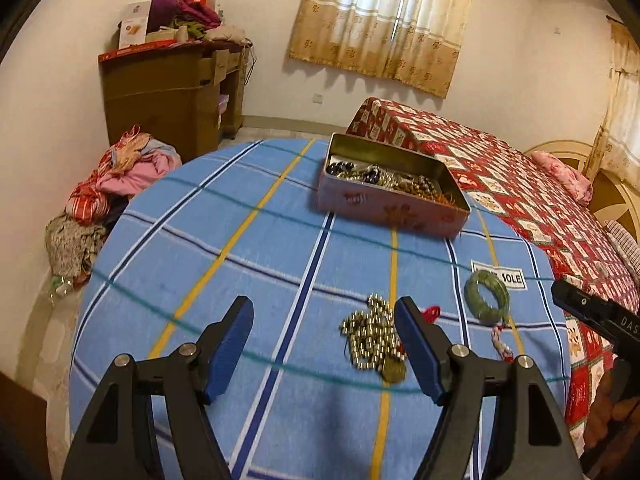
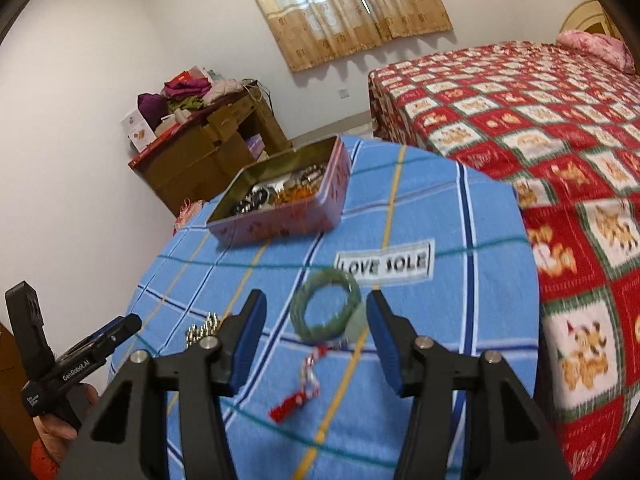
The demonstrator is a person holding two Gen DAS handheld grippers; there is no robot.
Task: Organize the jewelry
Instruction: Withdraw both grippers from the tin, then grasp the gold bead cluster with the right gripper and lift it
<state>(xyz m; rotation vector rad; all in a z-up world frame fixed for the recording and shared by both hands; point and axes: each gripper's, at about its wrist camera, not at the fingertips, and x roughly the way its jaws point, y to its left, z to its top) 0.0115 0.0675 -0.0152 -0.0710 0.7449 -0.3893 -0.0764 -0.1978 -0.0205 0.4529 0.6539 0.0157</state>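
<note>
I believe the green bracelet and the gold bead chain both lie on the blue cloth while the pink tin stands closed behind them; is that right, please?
Not quite: the pink tin stands open, with no lid on it and jewelry showing inside, as the left wrist view shows. The rest holds: the green bracelet and the gold bead chain both lie on the blue cloth, with the tin behind them.

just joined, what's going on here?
A person is tidying jewelry with two handheld grippers. The left gripper is open above a gold bead necklace on the blue tablecloth. The right gripper is open over a green bracelet with a red tassel. Neither holds anything. The tin behind already holds more jewelry.
</note>
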